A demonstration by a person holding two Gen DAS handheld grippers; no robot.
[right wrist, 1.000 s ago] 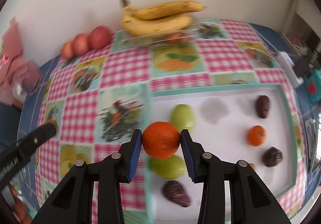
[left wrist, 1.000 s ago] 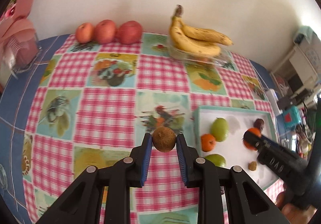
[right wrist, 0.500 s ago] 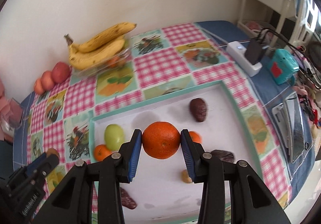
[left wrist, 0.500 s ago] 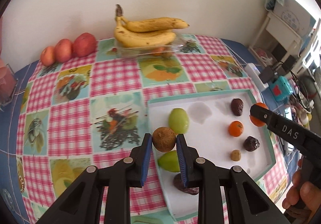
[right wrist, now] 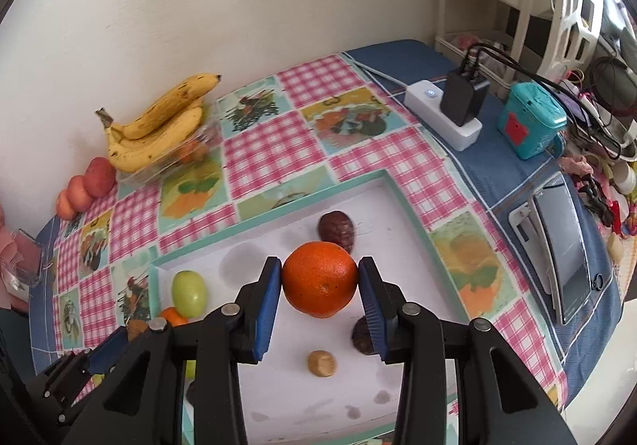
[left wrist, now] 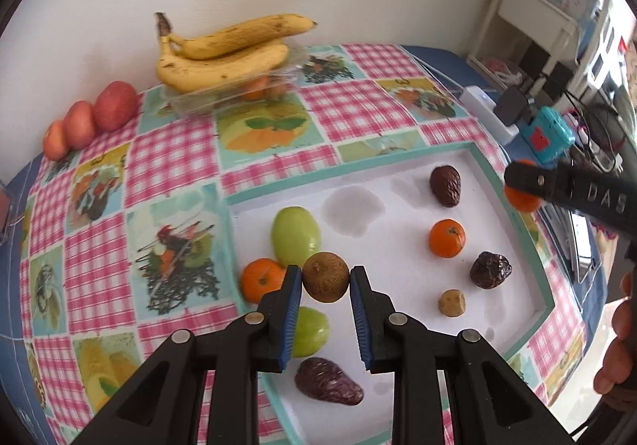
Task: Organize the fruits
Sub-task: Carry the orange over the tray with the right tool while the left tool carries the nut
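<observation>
Over tray (white): kiwi, orange gripped.

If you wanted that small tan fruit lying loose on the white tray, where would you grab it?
Probably across the middle of the tan fruit, coming straight down from above. It is small and roundish, sits low on the tray, and has bare space on both sides for the fingers.

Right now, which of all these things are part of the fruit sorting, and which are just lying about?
Part of the job:
brown fruit in left gripper
big orange in right gripper
white tray
green fruits
small orange
bananas
red apples

Lying about:
power strip
teal box
tablet
</observation>
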